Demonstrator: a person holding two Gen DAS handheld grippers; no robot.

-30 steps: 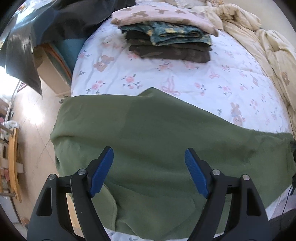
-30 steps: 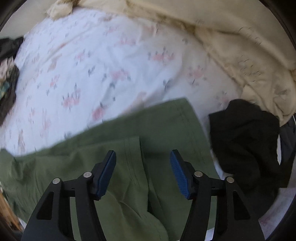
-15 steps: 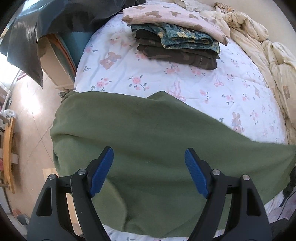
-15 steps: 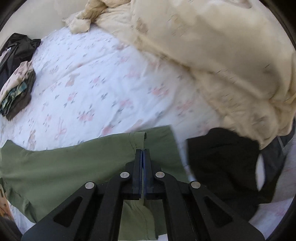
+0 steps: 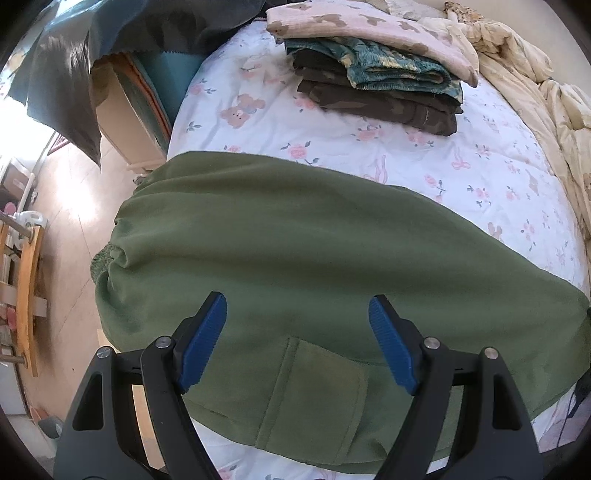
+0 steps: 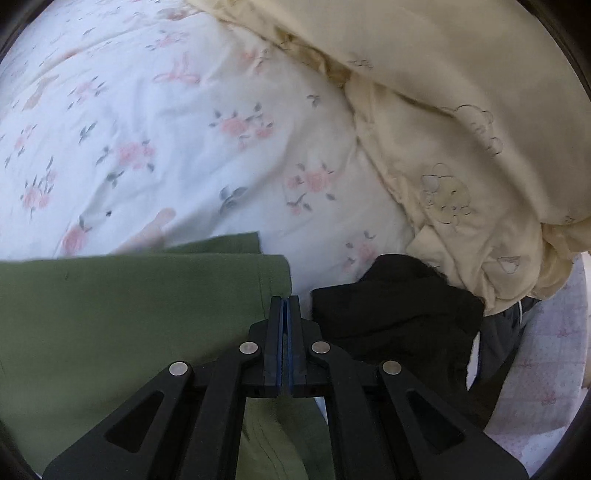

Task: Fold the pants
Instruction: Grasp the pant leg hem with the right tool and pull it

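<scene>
The green pants (image 5: 314, 258) lie spread on the bed (image 5: 406, 155), the left gripper (image 5: 297, 339) hangs wide open above them, and the right gripper (image 6: 284, 314) pinches their edge.

Showing plain olive green across the pants (image 5: 295, 258), with a slightly yellower green on the patch pocket (image 5: 325, 373). Carrying pink roses, grey-green leaves, pink bows and small tan bears on the white bedsheet (image 5: 388, 147). Stacking pale pink with brown bear shapes on the top folded garment (image 5: 369, 33), teal with yellow flecks on the next (image 5: 388, 70), dark brown camouflage on the lowest (image 5: 388, 107). Displaying cream with outlined bears on the comforter (image 6: 461, 129), black on the crumpled garment (image 6: 395, 306). Wearing blue pads (image 5: 201, 347) on black fingers.
</scene>
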